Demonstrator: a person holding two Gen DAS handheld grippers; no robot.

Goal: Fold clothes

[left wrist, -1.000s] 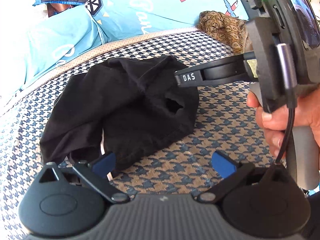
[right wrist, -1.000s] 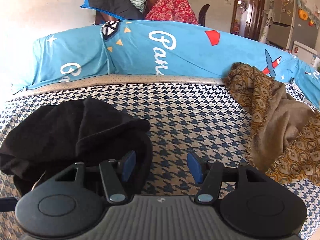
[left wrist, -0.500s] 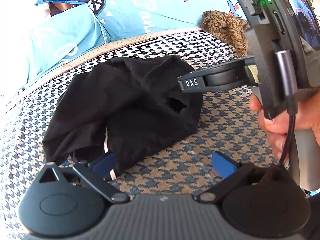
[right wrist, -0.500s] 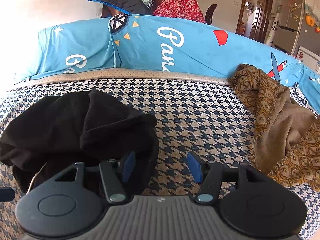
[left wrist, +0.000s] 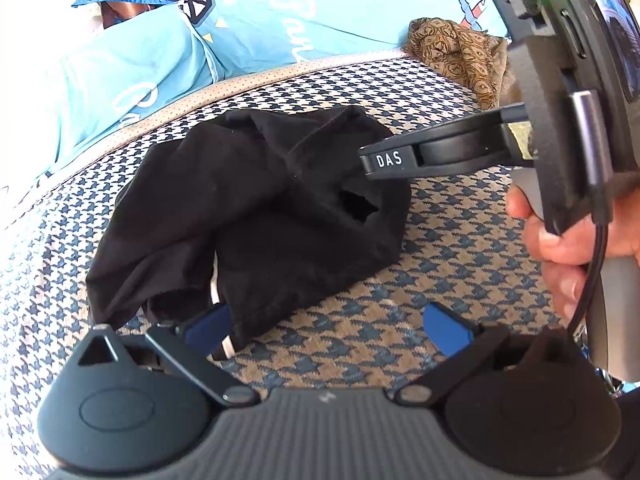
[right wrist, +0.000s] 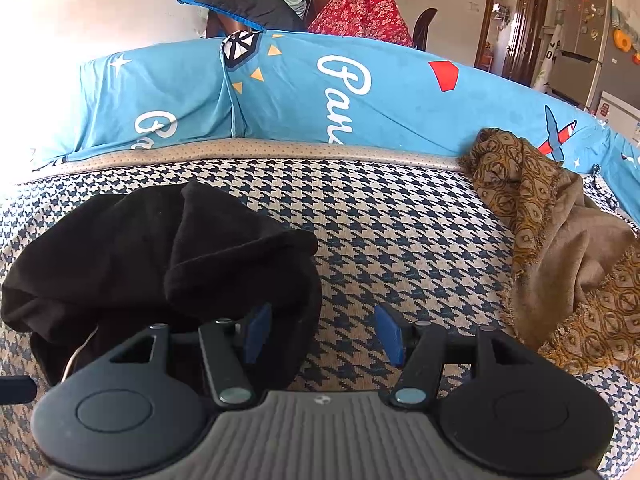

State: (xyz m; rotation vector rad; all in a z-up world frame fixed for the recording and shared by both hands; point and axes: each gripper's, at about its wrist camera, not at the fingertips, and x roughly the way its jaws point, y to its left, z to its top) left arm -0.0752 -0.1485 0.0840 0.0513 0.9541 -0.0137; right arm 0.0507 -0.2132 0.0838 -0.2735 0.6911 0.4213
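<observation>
Only the left wrist view shows the person's hand (left wrist: 576,240) gripping the right gripper's handle, and that tool's side arm marked "DAS" (left wrist: 389,160). The right wrist view alone shows the doorway (right wrist: 516,24) and fridge (right wrist: 588,32). The blue cover (right wrist: 360,96) reads partly "Par". The black garment (left wrist: 256,208) lies crumpled on the houndstooth bed (right wrist: 400,216), a brown cloth (right wrist: 560,240) well apart. The left gripper (left wrist: 326,326) stands wide, its left pad at the garment's near edge. The right gripper (right wrist: 322,334) is half open, gripping nothing.
</observation>
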